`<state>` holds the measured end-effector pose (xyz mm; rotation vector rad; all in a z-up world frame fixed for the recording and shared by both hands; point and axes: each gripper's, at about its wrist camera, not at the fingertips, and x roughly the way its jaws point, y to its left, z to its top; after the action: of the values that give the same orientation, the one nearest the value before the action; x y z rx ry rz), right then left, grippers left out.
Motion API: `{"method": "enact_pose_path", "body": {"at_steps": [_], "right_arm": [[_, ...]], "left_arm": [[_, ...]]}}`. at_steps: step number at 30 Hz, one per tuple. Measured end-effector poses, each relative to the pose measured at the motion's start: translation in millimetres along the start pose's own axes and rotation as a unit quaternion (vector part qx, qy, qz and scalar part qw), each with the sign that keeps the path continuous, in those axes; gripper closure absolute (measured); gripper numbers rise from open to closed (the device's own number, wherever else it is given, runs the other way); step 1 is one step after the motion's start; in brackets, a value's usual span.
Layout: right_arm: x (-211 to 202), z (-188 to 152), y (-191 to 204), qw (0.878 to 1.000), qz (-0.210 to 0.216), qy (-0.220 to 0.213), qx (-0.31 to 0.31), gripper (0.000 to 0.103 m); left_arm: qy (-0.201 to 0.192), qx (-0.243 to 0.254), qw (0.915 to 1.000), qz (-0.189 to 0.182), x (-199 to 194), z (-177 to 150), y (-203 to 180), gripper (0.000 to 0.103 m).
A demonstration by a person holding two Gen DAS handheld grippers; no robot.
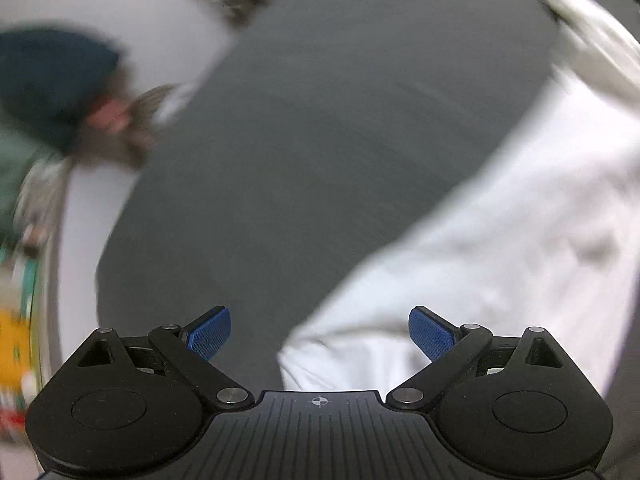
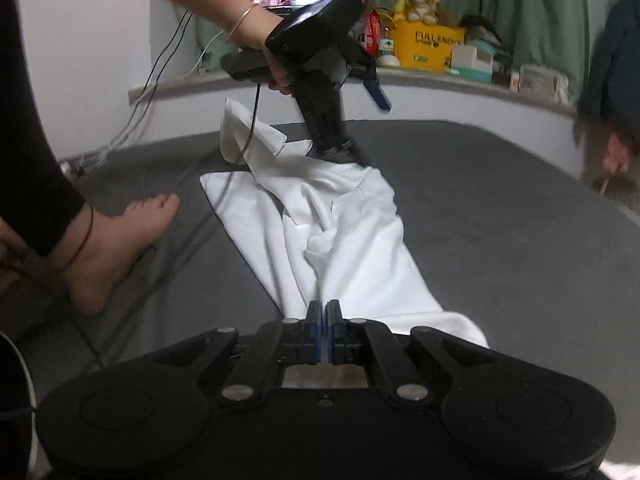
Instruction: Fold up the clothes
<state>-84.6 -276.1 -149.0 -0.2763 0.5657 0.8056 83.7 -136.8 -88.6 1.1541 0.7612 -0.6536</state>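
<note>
The right gripper [image 2: 324,312] has its blue pads pressed together at the near end of a white garment [image 2: 344,236]; the pads sit at the hem, but whether cloth is pinched between them or merely lies beneath them cannot be told from the right wrist view. The left gripper [image 1: 319,334] has its pads spread wide with nothing between them; in the left wrist view, which is blurred, a corner of the white garment [image 1: 500,248] lies below and to one side of the open jaws without touching them. In the right wrist view the same left gripper [image 2: 352,80] is held in a hand [image 2: 280,72] above the far end of the garment, clear of the cloth. The garment lies lengthwise on a dark grey bed sheet [image 2: 500,208], stretched out as a long strip with loose folds and wrinkles bunched near its middle and a raised flap at its far end. A bare foot [image 2: 120,236] rests on the sheet beside the garment. Judged from this layout, the folding is at an early stage: the cloth may have been narrowed lengthwise, no crosswise fold is visible, and smoothing and end-to-end folding remain.
</note>
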Motion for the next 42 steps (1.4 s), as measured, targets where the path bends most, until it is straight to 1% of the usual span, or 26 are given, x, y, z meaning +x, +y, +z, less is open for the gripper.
{"method": "enact_pose_path", "body": {"at_steps": [1,2,3,4,5,7,9,10,12,13,14,16,21,22,24,28,29,30,31,32,33,35,36,40,41,42], "right_arm": [[-1.7,-0.3,-0.2,1.0,-0.011,-0.003,-0.005,0.099],[-3.4,-0.7,-0.5,1.0,-0.023,-0.006,-0.009,0.098],[0.2,-0.7,1.6,0.999,-0.042,-0.009,-0.024,0.096],[5.0,-0.8,7.5,0.997,-0.063,-0.01,-0.05,0.09],[8.3,-1.0,14.0,0.994,-0.076,-0.012,-0.077,0.088],[13.8,-1.6,26.8,0.987,-0.099,-0.017,-0.127,0.086],[26.6,-3.4,42.4,0.973,-0.128,-0.002,-0.19,0.084],[32.4,-4.2,46.6,0.968,-0.138,0.002,-0.208,0.081],[43.4,-5.6,52.7,0.959,-0.156,0.009,-0.235,0.081],[48.9,-6.4,55.7,0.954,-0.165,0.012,-0.249,0.084],[54.5,-7.1,58.8,0.949,-0.174,0.015,-0.263,0.099],[51.2,-1.4,54.4,0.954,-0.182,0.0,-0.237,0.099],[18.5,12.1,27.7,0.972,-0.191,-0.056,-0.127,0.099],[12.5,13.1,21.6,0.974,-0.192,-0.063,-0.107,0.099],[4.5,15.5,6.4,0.974,-0.205,-0.079,-0.057,0.1],[-2.9,18.2,-26.4,0.97,-0.221,-0.095,0.042,0.1],[-2.4,18.1,-30.6,0.971,-0.216,-0.089,0.048,0.1],[-1.4,17.9,-33.5,0.973,-0.209,-0.08,0.048,0.1],[-0.3,17.7,-36.4,0.976,-0.202,-0.071,0.048,0.099],[0.7,17.3,-34.3,0.976,-0.202,-0.067,0.04,0.099],[1.7,16.8,-30.7,0.976,-0.204,-0.064,0.03,0.098],[4.4,17.6,-23.4,0.978,-0.198,-0.058,0.017,0.098],[5.1,18.0,-19.7,0.979,-0.197,-0.057,0.012,0.098],[8.1,19.8,-12.7,0.98,-0.191,-0.057,-0.006,0.097],[8.4,20.2,-12.4,0.98,-0.19,-0.057,-0.004,0.097],[8.5,20.7,-12.8,0.98,-0.188,-0.058,-0.001,0.097]], "left_arm": [[0.003,0.047,0.9989,-0.001,-2.6,-3.9,-12.2,0.007],[0.006,0.095,0.9954,0.0,-5.3,-7.9,-24.6,0.007],[0.012,0.131,0.9913,0.009,-5.7,-12.2,-34.9,0.007],[0.017,0.165,0.9859,0.02,-5.8,-16.6,-45.1,0.007],[0.023,0.182,0.9826,0.031,-5.7,-18.6,-50.5,0.007],[0.028,0.203,0.9775,0.05,-7.5,-20.7,-57.9,0.007],[0.022,0.199,0.9779,0.062,-12.1,-17.8,-58.9,0.007],[0.019,0.194,0.9785,0.067,-14.9,-15.7,-58.8,0.007],[0.011,0.198,0.9773,0.075,-19.1,-12.6,-58.0,0.007],[0.007,0.215,0.9734,0.08,-20.1,-11.1,-60.1,0.007],[0.003,0.233,0.9689,0.085,-21.0,-9.6,-62.5,0.007],[0.005,0.278,0.9561,0.093,-16.3,-10.0,-70.9,0.007],[0.01,0.342,0.9322,0.118,-6.0,-12.1,-83.6,0.007],[0.007,0.36,0.925,0.122,-5.2,-12.5,-87.1,0.007],[-0.009,0.401,0.9074,0.125,-8.1,-14.9,-98.0,0.007],[-0.014,0.452,0.8843,0.115,-7.8,-19.9,-114.1,0.007],[-0.012,0.451,0.8851,0.113,-6.4,-19.3,-115.3,0.009],[-0.01,0.451,0.8852,0.112,-5.9,-18.0,-114.7,0.014],[-0.005,0.455,0.8833,0.111,-5.1,-17.5,-115.2,0.027],[-0.002,0.461,0.8802,0.114,-4.2,-18.1,-116.1,0.036],[0.0,0.466,0.8771,0.118,-3.3,-18.8,-116.9,0.037],[-0.001,0.469,0.8756,0.115,-5.9,-18.0,-115.8,0.04],[-0.004,0.475,0.8732,0.111,-8.0,-19.6,-115.1,0.04],[-0.016,0.514,0.8521,0.1,-11.1,-29.7,-113.8,0.04],[-0.016,0.517,0.85,0.099,-12.3,-31.0,-113.8,0.04],[-0.01,0.517,0.8504,0.095,-12.3,-32.4,-113.2,0.04]]}}
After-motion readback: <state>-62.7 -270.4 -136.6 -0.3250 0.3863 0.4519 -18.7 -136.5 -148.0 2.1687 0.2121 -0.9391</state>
